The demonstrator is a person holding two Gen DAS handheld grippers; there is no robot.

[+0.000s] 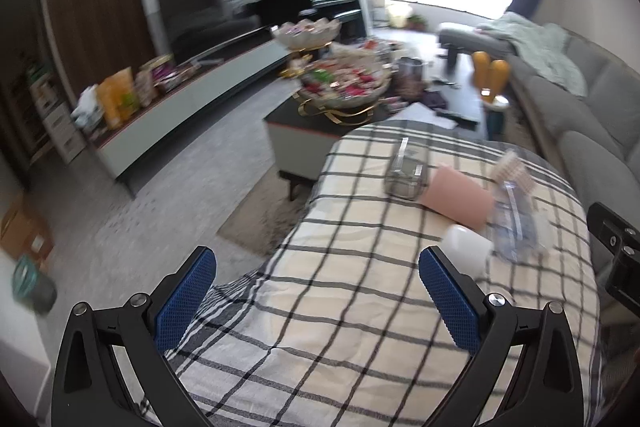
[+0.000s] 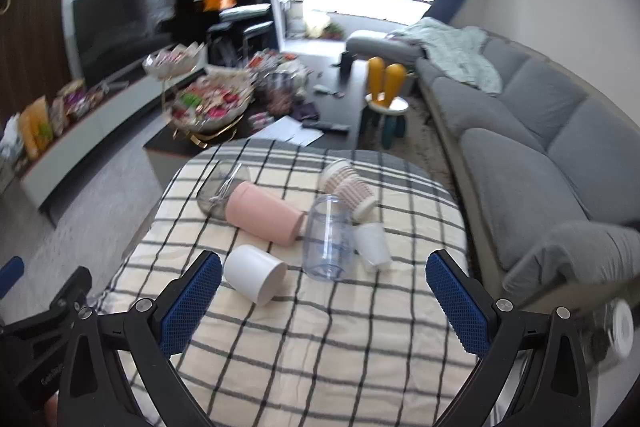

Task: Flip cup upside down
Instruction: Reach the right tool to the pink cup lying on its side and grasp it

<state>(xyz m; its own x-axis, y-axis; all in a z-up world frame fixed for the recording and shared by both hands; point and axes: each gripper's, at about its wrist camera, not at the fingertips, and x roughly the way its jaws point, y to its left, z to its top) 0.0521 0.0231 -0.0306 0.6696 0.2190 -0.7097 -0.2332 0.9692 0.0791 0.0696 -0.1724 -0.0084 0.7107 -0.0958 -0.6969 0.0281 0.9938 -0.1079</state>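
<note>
Several cups lie on their sides on a checked tablecloth. A white cup lies nearest, its mouth toward me. Behind it lie a pink cup, a clear plastic cup, a small white cup, a ribbed striped cup and a grey glass. My right gripper is open and empty, just short of the white cup. My left gripper is open and empty over the cloth's left part; the white cup lies by its right finger, with the pink cup beyond.
A grey sofa runs along the right. A dark coffee table with snack bowls stands beyond the cloth. A yellow and white stool stands between them. A low TV cabinet lines the left wall.
</note>
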